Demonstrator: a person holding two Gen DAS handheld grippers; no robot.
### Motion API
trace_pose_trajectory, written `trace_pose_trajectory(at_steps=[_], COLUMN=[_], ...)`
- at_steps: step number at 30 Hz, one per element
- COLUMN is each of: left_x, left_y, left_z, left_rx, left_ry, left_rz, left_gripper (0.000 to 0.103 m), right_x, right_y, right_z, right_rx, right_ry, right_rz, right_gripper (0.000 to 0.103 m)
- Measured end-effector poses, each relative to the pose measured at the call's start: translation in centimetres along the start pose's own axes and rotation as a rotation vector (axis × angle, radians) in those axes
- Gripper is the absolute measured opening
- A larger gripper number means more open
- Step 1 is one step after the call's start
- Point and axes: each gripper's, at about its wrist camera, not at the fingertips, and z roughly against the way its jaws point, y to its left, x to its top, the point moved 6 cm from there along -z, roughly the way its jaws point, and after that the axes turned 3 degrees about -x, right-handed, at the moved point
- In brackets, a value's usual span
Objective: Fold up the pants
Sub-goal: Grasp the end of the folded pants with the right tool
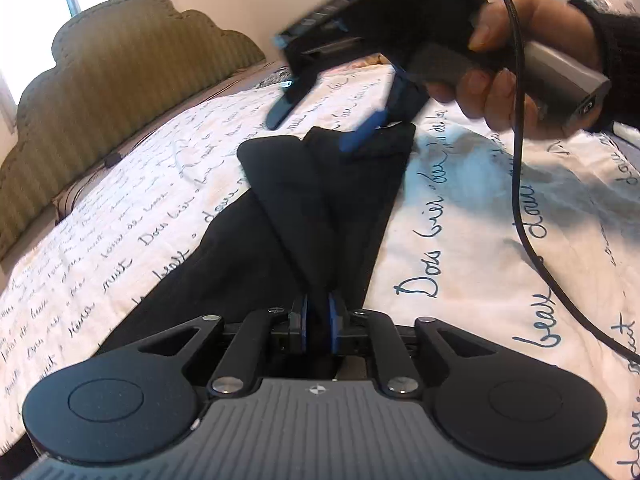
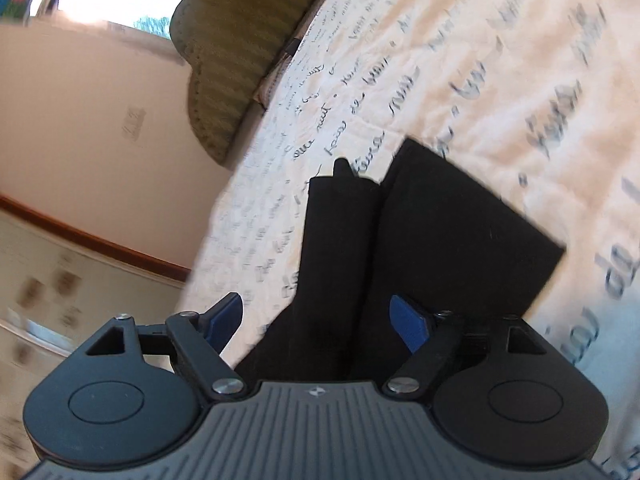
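Note:
Black pants (image 1: 320,200) lie lengthwise on the bed, with a fold of their fabric rising into a ridge towards me. My left gripper (image 1: 318,320) is shut on the near end of that ridge, its blue pads (image 1: 332,320) pressing the cloth from both sides. My right gripper (image 1: 316,130), held by a person's hand (image 1: 512,80), hovers open over the pants' far end. In the right wrist view the right gripper (image 2: 316,322) stands wide open, the pants (image 2: 460,232) lying between and beyond its blue pads (image 2: 408,324), which do not press the cloth.
The bed has a white cover (image 1: 460,220) printed with dark handwriting. A green scalloped headboard (image 1: 120,80) stands along one side. A black cable (image 1: 520,160) hangs from the right gripper across the cover. The right wrist view shows a wall (image 2: 100,120) and floor beyond the bed edge.

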Motion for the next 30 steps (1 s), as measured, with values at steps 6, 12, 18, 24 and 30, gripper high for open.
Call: trace_pose_trajectory(at_steps=[6, 12, 18, 24, 30], left_x=[-0.2, -0.7, -0.9, -0.9, -2.0], left_y=[-0.3, 0.9, 2.9, 3.7, 5.3], left_z=[-0.4, -0.1, -0.3, 1.1, 3.5], left_rx=[0.031, 0.030, 0.002, -0.020, -0.013], left_ry=[-0.035, -0.055, -0.046, -0.067, -0.081], left_rz=[0.016, 0.106, 0.242, 0.309, 0.397], left_gripper=[0.024, 0.040, 0.063, 0.064, 0.068], right_x=[-0.6, 0.5, 2.5, 1.9, -1.0], right_y=[8.3, 3.8, -2.4, -2.1, -3.0], right_z=[-3.7, -6.5, 4.3, 4.6, -0.3], right_rx=[0.117, -0.145, -0.387, -0.210, -0.025], right_ry=[0.155, 0.166, -0.167, -0.118, 0.104], right_rz=[0.177, 0.129, 0.029, -0.091, -0.215], right_gripper=[0.082, 0.055, 0.060, 0.068, 0.067])
